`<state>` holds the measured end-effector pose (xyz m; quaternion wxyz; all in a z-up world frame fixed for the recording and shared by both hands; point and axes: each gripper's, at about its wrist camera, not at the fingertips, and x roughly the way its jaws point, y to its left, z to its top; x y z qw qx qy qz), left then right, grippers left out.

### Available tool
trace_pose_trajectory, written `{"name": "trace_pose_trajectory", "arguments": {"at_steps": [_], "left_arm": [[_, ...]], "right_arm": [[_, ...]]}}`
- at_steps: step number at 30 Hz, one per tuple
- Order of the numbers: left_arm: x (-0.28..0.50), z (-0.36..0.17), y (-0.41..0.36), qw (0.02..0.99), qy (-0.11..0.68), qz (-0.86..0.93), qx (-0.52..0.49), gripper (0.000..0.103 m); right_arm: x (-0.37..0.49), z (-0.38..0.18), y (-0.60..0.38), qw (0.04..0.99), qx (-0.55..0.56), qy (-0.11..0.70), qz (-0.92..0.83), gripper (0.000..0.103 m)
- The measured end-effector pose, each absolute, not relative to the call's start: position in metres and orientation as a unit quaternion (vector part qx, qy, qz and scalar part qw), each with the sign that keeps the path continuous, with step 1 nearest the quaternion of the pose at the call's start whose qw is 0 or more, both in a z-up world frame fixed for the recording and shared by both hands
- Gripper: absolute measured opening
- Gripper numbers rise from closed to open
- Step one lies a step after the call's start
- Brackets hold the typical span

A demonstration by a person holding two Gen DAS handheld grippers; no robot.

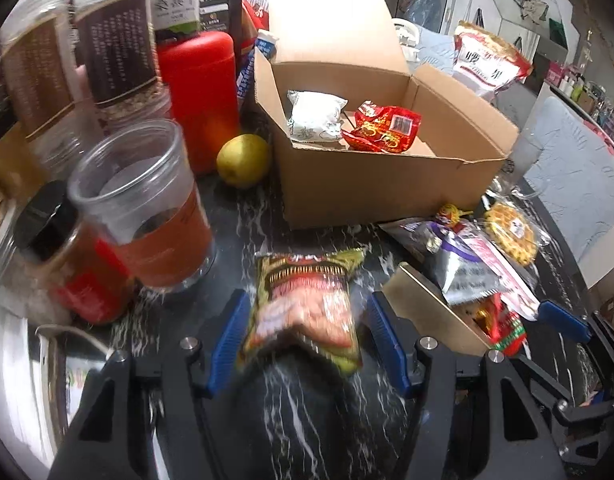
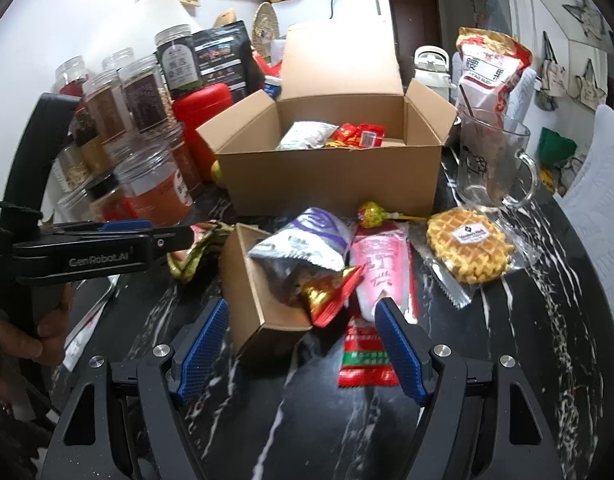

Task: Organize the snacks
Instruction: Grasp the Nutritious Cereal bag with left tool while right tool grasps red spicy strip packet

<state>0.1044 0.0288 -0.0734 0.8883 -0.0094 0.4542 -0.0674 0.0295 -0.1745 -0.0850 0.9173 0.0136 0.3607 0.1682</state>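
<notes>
A green and red snack packet (image 1: pixel 303 308) lies on the dark marble table between the fingers of my left gripper (image 1: pixel 307 344), which is open; its pads stand just clear of the packet. From the right wrist view the left gripper (image 2: pixel 179 238) reaches in from the left over that crumpled packet (image 2: pixel 195 256). My right gripper (image 2: pixel 303 340) is open above a small brown box (image 2: pixel 251 292) lying on its side, with a silver-purple packet (image 2: pixel 307 240), a red-gold packet (image 2: pixel 331 292), a pink packet (image 2: pixel 383 268) and a red-green packet (image 2: pixel 367 360) spilling from it. A big open cardboard box (image 2: pixel 331 184) behind holds a white packet (image 1: pixel 311 114) and a red one (image 1: pixel 387 126).
Several jars (image 1: pixel 147 200), a red canister (image 1: pixel 199 96) and a pear (image 1: pixel 243 160) crowd the left. A wrapped waffle (image 2: pixel 467 250), a lollipop (image 2: pixel 369 212), a glass mug (image 2: pixel 491 160) and a cashew bag (image 2: pixel 487 68) stand on the right. The table edge curves at the far right.
</notes>
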Motion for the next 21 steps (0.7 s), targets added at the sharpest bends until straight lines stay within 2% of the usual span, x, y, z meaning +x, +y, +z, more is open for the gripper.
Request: {"name": "trace_pose_trajectory", "arguments": {"at_steps": [11, 21], "left_arm": [[0.136, -0.107, 0.039, 0.865, 0.501, -0.033, -0.016, 0.060], [0.141, -0.118, 0.030, 0.868, 0.492, -0.066, 0.006, 0.060]], "right_arm": [[0.054, -0.087, -0.181, 0.914, 0.025, 0.363, 0.180, 0.076], [0.061, -0.093, -0.190, 0.912, 0.031, 0.374, 0.167, 0.076]]}}
